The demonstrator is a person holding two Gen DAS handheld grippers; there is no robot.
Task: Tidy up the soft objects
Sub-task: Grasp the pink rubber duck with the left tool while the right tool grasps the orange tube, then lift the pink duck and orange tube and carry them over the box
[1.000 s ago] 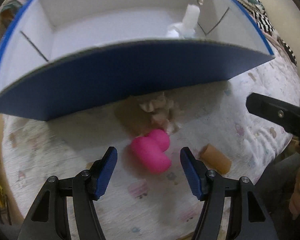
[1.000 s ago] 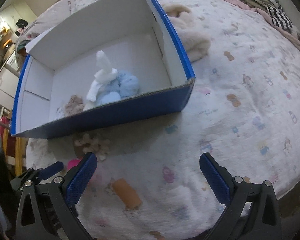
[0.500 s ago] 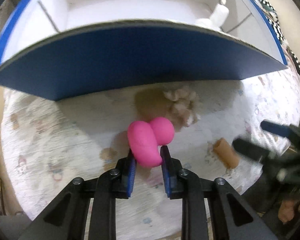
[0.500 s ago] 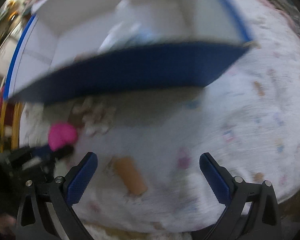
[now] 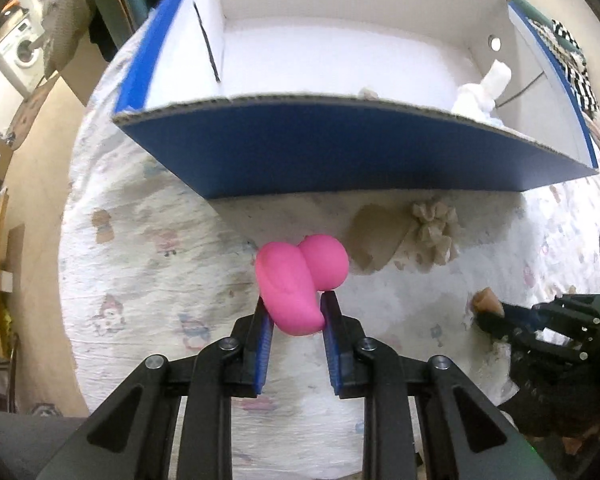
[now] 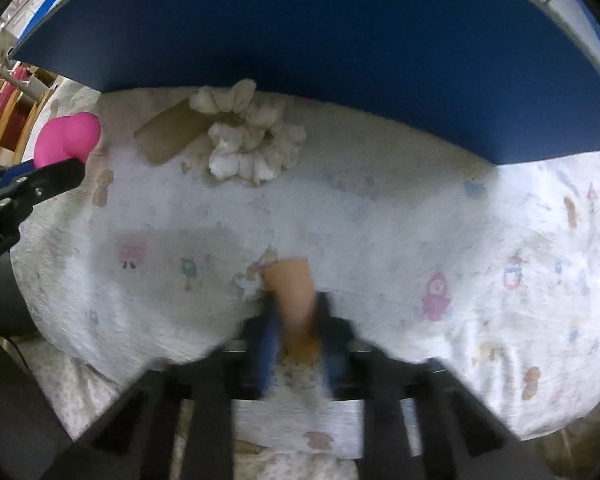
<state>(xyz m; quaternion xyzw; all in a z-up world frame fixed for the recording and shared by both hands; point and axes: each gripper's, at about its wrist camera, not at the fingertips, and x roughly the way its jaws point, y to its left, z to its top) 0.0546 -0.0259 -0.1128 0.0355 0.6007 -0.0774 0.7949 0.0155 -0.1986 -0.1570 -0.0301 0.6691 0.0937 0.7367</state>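
Both claws are now clenched: the left claw (image 5: 296,316) has lifted the pink toy (image 5: 300,280) toward the blue box (image 5: 340,152), and the right claw (image 6: 296,320) has just closed on the orange roll (image 6: 294,300) on the bed sheet (image 6: 380,220).

A glossy pink soft toy (image 5: 300,280) with two rounded lobes sits pinched at its narrow lower end between the blue pads of the left claw (image 5: 296,320), lobes pointing toward the blue box (image 5: 340,152). A tan foam cylinder (image 6: 294,300) lies on the patterned bedsheet (image 6: 380,220), its near end between the blurred fingers of the right claw (image 6: 296,332). A cream ruffled scrunchie (image 6: 248,136) lies flat just beside the box's blue front wall, touching a flat brown piece (image 6: 168,136) on its left. Inside the white-lined box, a white cloth item (image 5: 484,92) stands upright over a sliver of pale blue fabric (image 5: 496,122) at the right end.
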